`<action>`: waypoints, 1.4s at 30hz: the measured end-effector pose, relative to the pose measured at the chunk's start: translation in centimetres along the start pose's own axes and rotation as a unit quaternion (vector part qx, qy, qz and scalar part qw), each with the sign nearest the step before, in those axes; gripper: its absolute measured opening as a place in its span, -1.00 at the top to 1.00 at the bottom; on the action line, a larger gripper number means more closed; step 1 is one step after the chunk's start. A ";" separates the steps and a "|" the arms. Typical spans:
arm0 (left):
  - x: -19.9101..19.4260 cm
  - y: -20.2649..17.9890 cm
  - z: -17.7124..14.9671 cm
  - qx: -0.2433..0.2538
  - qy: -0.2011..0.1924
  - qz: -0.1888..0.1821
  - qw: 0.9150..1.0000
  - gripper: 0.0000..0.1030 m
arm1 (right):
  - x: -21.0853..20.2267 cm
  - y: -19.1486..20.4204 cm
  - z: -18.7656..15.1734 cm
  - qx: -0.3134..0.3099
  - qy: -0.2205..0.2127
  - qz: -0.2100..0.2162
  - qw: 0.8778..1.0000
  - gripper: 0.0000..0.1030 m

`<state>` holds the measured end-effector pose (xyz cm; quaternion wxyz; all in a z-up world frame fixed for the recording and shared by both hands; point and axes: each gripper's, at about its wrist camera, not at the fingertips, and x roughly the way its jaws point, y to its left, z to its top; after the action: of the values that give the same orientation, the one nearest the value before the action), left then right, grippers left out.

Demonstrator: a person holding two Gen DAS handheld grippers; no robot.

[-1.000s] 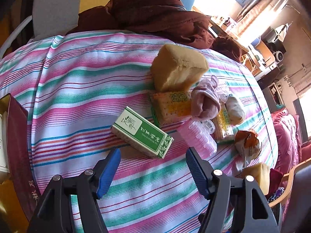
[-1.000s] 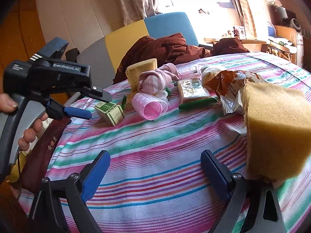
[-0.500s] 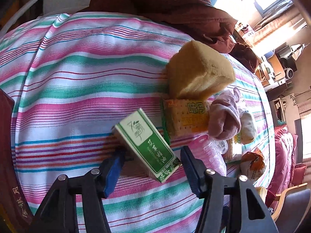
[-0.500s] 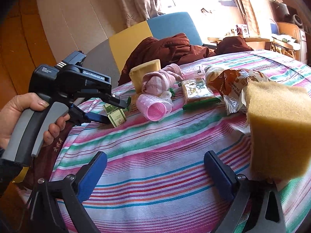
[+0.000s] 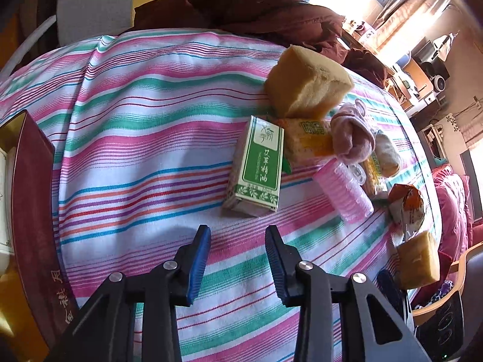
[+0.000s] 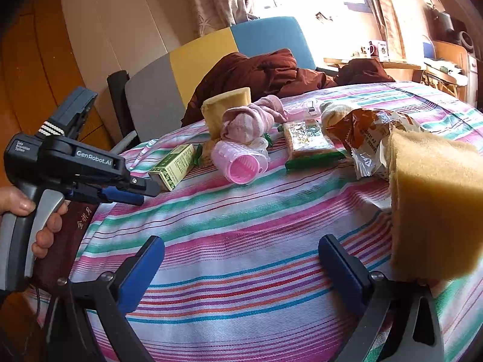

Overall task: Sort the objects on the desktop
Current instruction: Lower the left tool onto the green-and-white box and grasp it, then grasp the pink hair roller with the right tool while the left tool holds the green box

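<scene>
Green box [image 5: 257,166] beyond left claw [image 5: 238,242]

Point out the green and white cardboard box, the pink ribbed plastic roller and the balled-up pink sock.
Green and white cardboard box [image 5: 260,163], left wrist view, on its green top face.
Pink ribbed plastic roller [image 5: 342,191], left wrist view, mid-barrel.
Balled-up pink sock [image 6: 246,123], right wrist view, on the rolled bundle.

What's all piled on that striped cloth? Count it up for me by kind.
Yellow sponges: 2
Snack packets: 3
Green box: 1
Pink hair roller: 1
Pink sock bundle: 1
Cream item, kind unclear: 1
Total: 9, plus clear plastic bits I can't count.
</scene>
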<state>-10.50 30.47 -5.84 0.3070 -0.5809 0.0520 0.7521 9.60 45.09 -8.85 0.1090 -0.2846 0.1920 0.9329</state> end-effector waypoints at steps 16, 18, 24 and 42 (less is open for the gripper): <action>-0.4 -1.9 3.2 0.039 -0.034 -0.001 0.999 0.04 | 0.2 0.6 0.0 -0.013 0.011 -0.016 1.000 -1.00; -0.1 -2.2 3.7 0.047 -0.039 0.007 0.998 0.04 | 0.2 0.6 0.0 -0.014 0.012 -0.018 1.000 -1.00; 1.5 -2.3 4.5 0.053 -0.024 0.020 0.998 0.36 | 0.4 0.9 0.1 -0.021 0.021 -0.028 0.999 -1.00; -3.4 -2.1 -4.7 0.088 -0.069 0.030 0.993 0.37 | 3.5 2.4 5.5 -0.064 0.034 -0.021 0.997 -0.37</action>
<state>-4.97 28.71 -3.67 0.3369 -0.4967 0.1140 0.7917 3.30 45.59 -6.00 0.1038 -0.3264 0.1293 0.9306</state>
